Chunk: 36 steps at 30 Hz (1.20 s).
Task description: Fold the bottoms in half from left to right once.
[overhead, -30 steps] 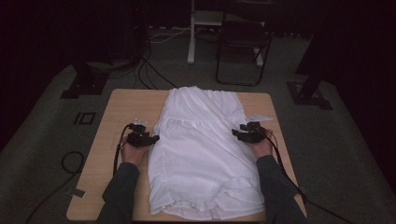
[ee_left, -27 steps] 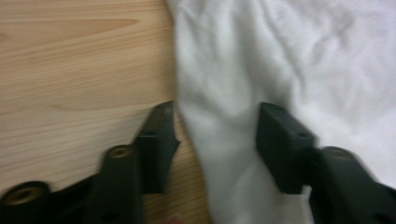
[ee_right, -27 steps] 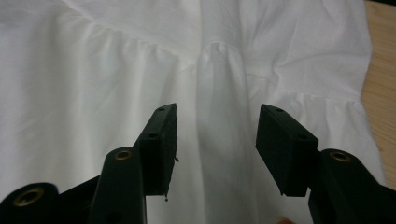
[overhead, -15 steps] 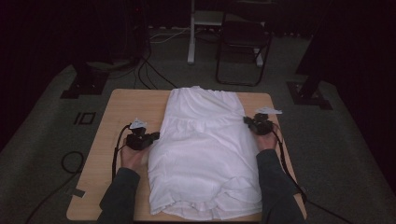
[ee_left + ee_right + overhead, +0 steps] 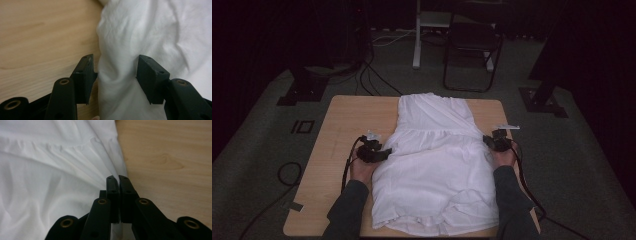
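Both hands have shifted since a moment ago: the right claw [image 5: 492, 142] has come off the cloth and out to the garment's right edge, while the left claw [image 5: 384, 151] sits at the left edge near the gathered waist, and the fabric between them now lies flatter and narrower. One white dress [image 5: 437, 165] is spread lengthwise down the middle of the wooden bench [image 5: 342, 125], its top toward the far end and its hem bunched at the near edge. Two claws are at work, one in each hand, each trailing one black cable. From the left gripper view, the left claw [image 5: 115, 75] has just been opening again; its jaws stand apart with a fold of the dress's edge [image 5: 150, 32] between them, one pad just brushing the cloth, the other clear of it, so it is released rather than gripping. From the right gripper view, the right claw [image 5: 119, 185] is clenched tight, its jaws pressed together on the very edge of the dress [image 5: 50, 182] where the gathers run in, a thin pinch of white fabric drawn to them. Beyond the bench stand one dark folding chair [image 5: 472, 45] and one white post [image 5: 417, 35], with cables on the grey floor [image 5: 267, 150]. I can read no label, brand or writing anywhere.
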Each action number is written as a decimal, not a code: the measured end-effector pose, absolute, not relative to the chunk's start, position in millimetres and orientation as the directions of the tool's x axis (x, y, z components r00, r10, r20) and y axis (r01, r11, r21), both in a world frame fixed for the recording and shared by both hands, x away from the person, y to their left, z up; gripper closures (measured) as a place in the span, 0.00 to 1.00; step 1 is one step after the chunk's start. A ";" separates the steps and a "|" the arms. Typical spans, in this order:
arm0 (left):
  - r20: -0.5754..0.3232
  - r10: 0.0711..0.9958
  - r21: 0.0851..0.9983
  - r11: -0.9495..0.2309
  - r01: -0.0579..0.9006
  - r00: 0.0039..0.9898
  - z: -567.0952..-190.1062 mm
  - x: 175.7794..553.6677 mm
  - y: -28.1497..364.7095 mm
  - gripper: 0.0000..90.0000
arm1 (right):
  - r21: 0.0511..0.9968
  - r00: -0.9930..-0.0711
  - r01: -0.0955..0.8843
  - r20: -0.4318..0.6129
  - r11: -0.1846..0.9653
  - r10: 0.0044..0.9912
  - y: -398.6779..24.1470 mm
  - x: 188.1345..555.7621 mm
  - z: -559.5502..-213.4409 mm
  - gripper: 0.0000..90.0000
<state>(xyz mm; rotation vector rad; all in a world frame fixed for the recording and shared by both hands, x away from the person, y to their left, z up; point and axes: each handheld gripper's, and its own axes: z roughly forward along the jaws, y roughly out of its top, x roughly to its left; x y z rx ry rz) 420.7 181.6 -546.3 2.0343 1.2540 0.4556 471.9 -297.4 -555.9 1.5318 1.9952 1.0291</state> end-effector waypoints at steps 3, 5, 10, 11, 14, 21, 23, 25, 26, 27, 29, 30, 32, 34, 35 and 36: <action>-0.087 0.869 0.707 -0.290 0.645 0.487 -551.7 421.5 179.9 0.83 | 0.750 -0.316 0.643 0.075 0.156 0.946 -293.6 470.5 -561.4 0.96; -0.058 0.863 0.703 -0.322 0.635 0.501 -550.9 418.6 179.2 0.97 | 0.755 -0.321 0.636 0.068 0.162 0.945 -292.7 467.8 -562.1 0.96; -0.001 0.857 0.693 -0.371 0.619 0.515 -549.6 403.4 186.7 0.99 | 0.752 -0.331 0.632 0.047 0.185 0.942 -291.2 452.6 -562.4 0.98; 0.003 0.856 0.693 -0.375 0.616 0.518 -549.9 398.7 190.3 0.99 | 0.750 -0.340 0.631 0.039 0.197 0.940 -290.0 447.2 -562.3 0.98; -0.005 0.857 0.697 -0.366 0.616 0.515 -550.9 383.1 200.7 0.99 | 0.751 -0.362 0.625 0.036 0.214 0.932 -286.2 425.6 -563.3 0.98; -0.021 0.851 0.707 -0.358 0.610 0.524 -554.2 338.9 214.6 0.99 | 0.747 -0.381 0.641 0.115 0.173 0.917 -288.5 370.3 -566.7 0.99; -0.025 0.851 0.705 -0.357 0.612 0.525 -554.4 328.5 215.9 0.99 | 0.752 -0.384 0.641 0.146 0.150 0.911 -291.5 356.3 -569.0 0.99; -0.025 0.849 0.704 -0.361 0.612 0.528 -554.9 316.9 216.4 0.99 | 0.751 -0.389 0.644 0.154 0.149 0.908 -292.3 344.2 -569.6 0.99; -0.021 0.848 0.702 -0.364 0.612 0.529 -554.9 309.8 216.4 0.99 | 0.749 -0.391 0.645 0.154 0.151 0.907 -292.2 340.0 -569.5 0.99; -0.017 0.848 0.702 -0.367 0.610 0.530 -555.1 305.5 216.1 0.99 | 0.746 -0.392 0.648 0.157 0.152 0.906 -291.5 332.7 -569.5 0.99; -0.019 0.851 0.698 -0.365 0.616 0.526 -555.2 293.1 217.0 0.99 | 0.748 -0.400 0.645 0.158 0.155 0.903 -290.7 320.7 -570.4 0.98; -0.021 0.849 0.699 -0.365 0.615 0.528 -555.7 287.5 217.5 0.99 | 0.746 -0.401 0.647 0.161 0.154 0.902 -290.5 314.6 -570.5 0.98; -0.030 0.850 0.696 -0.360 0.621 0.526 -556.0 276.5 219.1 0.99 | 0.745 -0.408 0.646 0.156 0.164 0.900 -289.5 303.8 -570.6 0.99; -0.029 0.848 0.694 -0.364 0.621 0.530 -556.1 268.0 220.4 0.99 | 0.740 -0.416 0.650 0.158 0.171 0.896 -288.8 294.7 -570.4 0.98; -0.032 0.844 0.691 -0.368 0.622 0.535 -555.9 263.6 221.7 0.99 | 0.737 -0.417 0.654 0.161 0.172 0.895 -288.3 291.8 -570.2 0.98; -0.038 0.839 0.689 -0.372 0.622 0.543 -555.4 262.1 223.0 0.98 | 0.732 -0.422 0.657 0.161 0.179 0.892 -287.9 288.6 -569.6 0.98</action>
